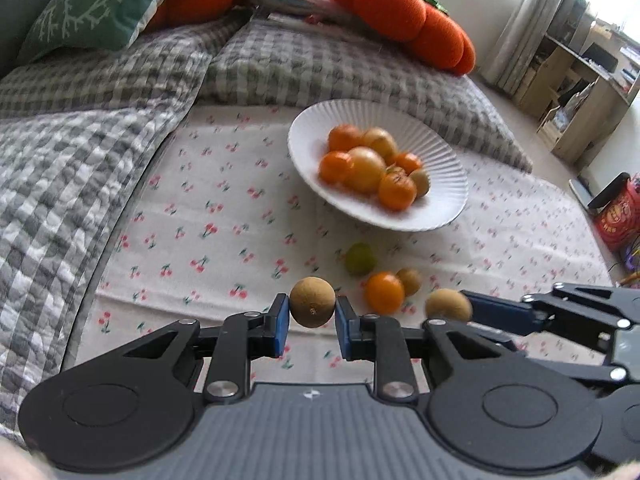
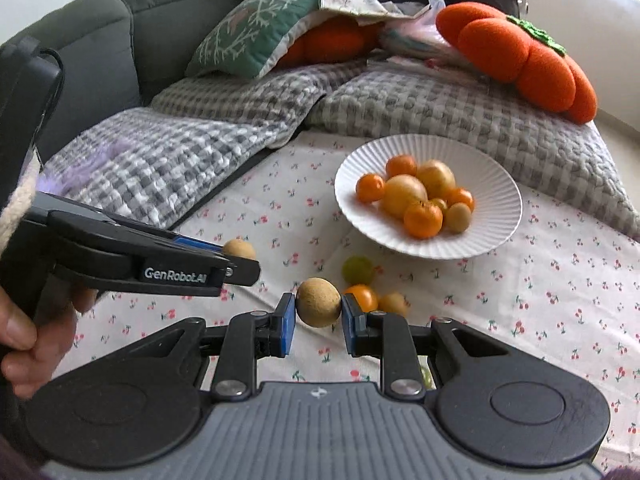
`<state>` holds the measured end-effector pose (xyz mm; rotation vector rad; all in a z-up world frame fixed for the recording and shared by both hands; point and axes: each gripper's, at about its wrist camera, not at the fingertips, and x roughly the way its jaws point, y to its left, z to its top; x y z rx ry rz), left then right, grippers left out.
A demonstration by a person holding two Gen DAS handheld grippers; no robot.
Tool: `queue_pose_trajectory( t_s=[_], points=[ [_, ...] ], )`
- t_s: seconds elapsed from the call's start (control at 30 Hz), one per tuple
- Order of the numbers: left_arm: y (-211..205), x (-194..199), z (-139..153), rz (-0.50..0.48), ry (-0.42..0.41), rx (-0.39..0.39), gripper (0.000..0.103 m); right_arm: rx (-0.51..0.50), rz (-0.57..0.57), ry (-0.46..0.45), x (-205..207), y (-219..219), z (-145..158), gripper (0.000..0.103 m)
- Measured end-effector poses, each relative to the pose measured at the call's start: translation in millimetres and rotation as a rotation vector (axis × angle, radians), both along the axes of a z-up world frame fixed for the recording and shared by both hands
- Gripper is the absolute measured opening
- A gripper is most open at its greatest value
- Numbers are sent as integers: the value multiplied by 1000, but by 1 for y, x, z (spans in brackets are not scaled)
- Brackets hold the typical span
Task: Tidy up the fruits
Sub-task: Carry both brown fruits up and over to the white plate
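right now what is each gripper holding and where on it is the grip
Each holds one small round tan fruit, pinched across its middle between the blue pads: the left gripper its fruit, the right gripper its own fruit.

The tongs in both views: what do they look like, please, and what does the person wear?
Both the left tongs and the right tongs are black linkages with blue pads on a ribbed grey body. "GenRobot.AI" is printed in white on the left one's side. A cream knitted sleeve shows.

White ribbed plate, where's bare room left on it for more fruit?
The white ribbed plate is bare along its right rim and its far rim; the pile of oranges and yellow fruits crowds the centre and left.
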<state>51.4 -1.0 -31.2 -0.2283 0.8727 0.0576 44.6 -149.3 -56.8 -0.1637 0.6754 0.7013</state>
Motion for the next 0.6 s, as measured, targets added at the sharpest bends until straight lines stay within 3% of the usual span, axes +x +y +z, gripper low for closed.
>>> queue_pose_trajectory(
  t_s=[0.6],
  points=[
    [-16,36,13,8,-26,-26,16,20,-67,-27,28,-12,14,22]
  ],
)
